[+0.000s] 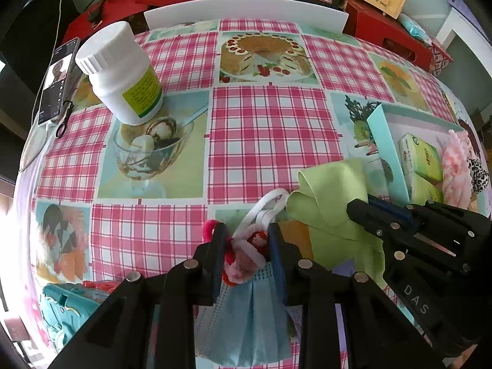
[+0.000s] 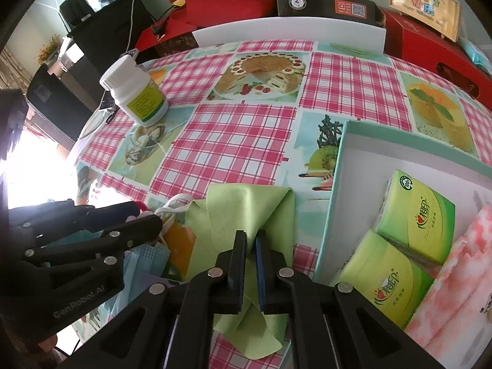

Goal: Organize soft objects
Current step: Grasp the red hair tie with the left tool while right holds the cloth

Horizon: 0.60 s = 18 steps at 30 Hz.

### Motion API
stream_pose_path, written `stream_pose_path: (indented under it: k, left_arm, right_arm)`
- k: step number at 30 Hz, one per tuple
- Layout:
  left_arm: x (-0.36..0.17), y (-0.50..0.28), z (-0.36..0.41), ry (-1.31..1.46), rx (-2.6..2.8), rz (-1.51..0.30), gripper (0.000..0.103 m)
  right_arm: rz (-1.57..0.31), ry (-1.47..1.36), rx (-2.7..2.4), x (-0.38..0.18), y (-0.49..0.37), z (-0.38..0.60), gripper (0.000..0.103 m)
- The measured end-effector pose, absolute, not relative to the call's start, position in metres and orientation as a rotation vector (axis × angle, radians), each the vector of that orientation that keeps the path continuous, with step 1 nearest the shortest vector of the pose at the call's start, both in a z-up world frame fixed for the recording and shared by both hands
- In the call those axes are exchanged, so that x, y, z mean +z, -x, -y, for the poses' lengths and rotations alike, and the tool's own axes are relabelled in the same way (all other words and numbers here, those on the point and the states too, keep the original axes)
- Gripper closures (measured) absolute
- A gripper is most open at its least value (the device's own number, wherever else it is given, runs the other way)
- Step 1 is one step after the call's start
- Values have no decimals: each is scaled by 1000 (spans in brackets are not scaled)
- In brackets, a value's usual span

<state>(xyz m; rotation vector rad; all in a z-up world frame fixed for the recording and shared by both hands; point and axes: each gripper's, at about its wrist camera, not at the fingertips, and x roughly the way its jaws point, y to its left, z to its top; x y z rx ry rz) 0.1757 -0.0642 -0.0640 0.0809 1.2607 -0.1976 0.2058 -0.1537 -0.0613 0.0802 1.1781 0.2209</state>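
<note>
Both grippers are loaded at the bottom of their frames. The left gripper [image 1: 246, 246] has its fingers [image 1: 216, 252] closed most of the way on a bundle: a pink-red fuzzy pipe-cleaner piece [image 1: 243, 261] with a blue face mask [image 1: 249, 316] hanging below, and the white ear loops [image 1: 264, 209] poking out ahead over the desk [image 1: 270, 129]. The right gripper [image 2: 250, 264] is pinched nearly closed on a light green cloth [image 2: 243, 209]; the cloth bunches up in front of the fingers [image 2: 240, 264] and a tail drapes underneath (lower centre of the right wrist view). The target looks like the teal-rimmed box [image 2: 335, 200] at the right of the frame, already holding two green tissue packs [image 2: 415, 215] and a pink fluffy item [image 2: 461, 270]; the left view also shows a leopard-print piece [image 1: 478, 172] at the box's far right edge. The white pill bottle [image 1: 123, 70] in the upper left is hard and is probably not part of this. To do the step well: lift the cloth high enough that the tail clears the box wall, then carry it right over the bare white floor in the upper part of the box (not onto the tissue packs) and release low so it lands compact. Keep the left bundle well apart from the right gripper, since the ear loops lie just beside the cloth and could snag on it. The mask hangs loose, so move it slowly.
</note>
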Motion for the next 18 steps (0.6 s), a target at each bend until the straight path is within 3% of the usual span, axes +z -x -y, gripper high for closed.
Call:
stream_pose_path:
  k: [5, 18]
  left_arm:
    - [-60, -175, 63, -62, -211, -1249, 81]
    - [-49, -174, 55, 36, -247, -1229, 81]
  right_arm:
    - [-1179, -86, 223, -61, -206, 154, 96]
    - [-1180, -95, 212, -60, -205, 156, 96]
